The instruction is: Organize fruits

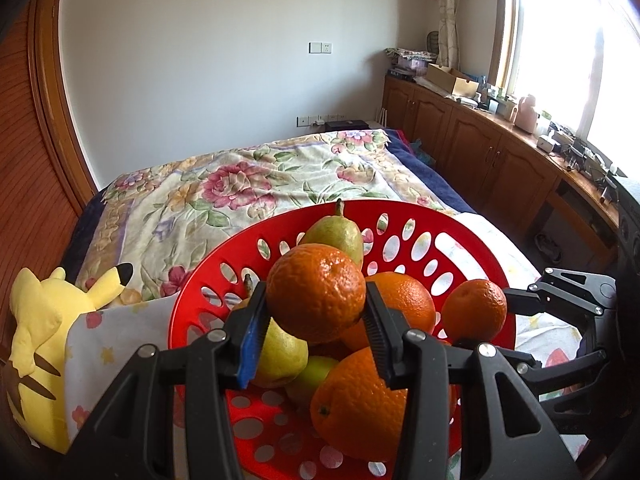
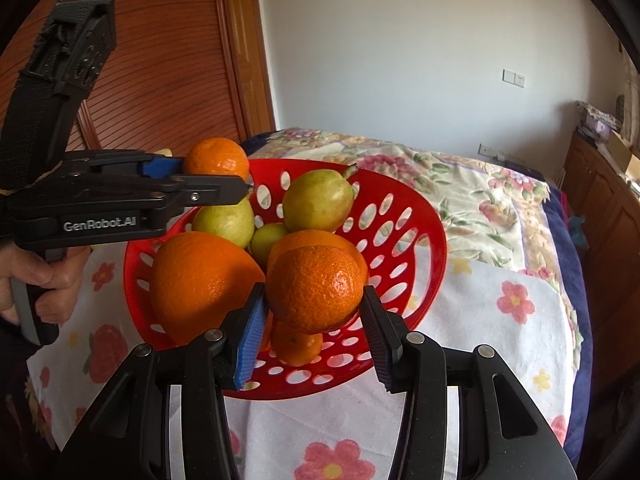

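Filling red basket (image 2: 424, 216): oranges (image 2: 196, 280), pears (image 2: 316, 200).

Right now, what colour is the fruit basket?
Red, with oval holes; the basket shows best in the right wrist view.

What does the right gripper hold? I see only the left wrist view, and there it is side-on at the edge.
Observer: The right gripper is shut on a mandarin, with both pads on its sides.
Operator: Is something below that mandarin?
Observer: Yes, a smaller orange lies in the red basket, just below it in the picture.
Operator: Who holds my gripper?
Observer: A hand grips the handle of the left gripper, which holds the second mandarin.
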